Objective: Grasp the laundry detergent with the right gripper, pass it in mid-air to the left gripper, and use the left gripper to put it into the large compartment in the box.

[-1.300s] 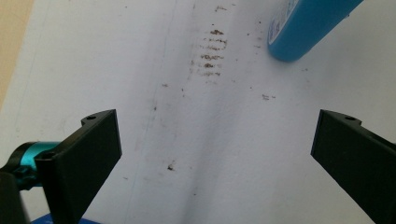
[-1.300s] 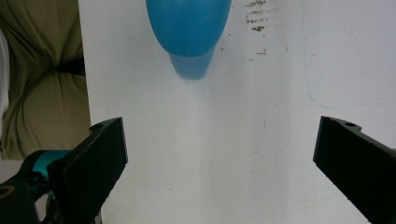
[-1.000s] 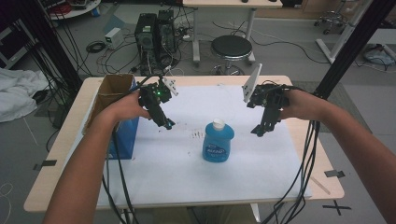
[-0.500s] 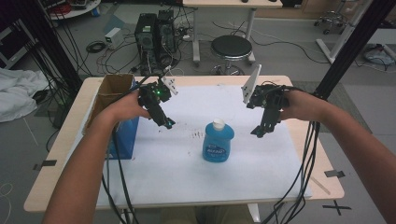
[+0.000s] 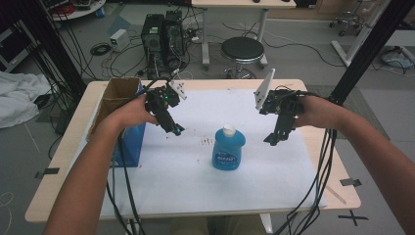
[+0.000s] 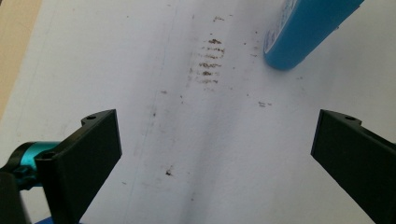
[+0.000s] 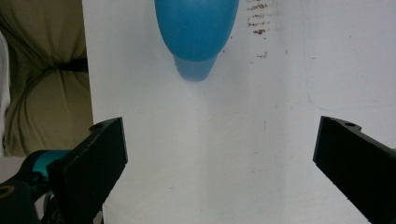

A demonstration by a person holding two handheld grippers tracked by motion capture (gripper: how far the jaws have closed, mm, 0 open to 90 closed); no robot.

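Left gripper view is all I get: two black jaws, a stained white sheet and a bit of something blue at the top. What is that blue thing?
Observer: A blue bottle with a white cap, standing upright on the white sheet, as the high view shows.
Operator: Is anyone holding it?
Observer: No. The left gripper and the right gripper hang on either side of it, both apart from it, jaws open.
Operator: Anything else on the table?
Observer: A cardboard box, open at the top, with a blue side, stands at the table's left edge beside the person's left hand.
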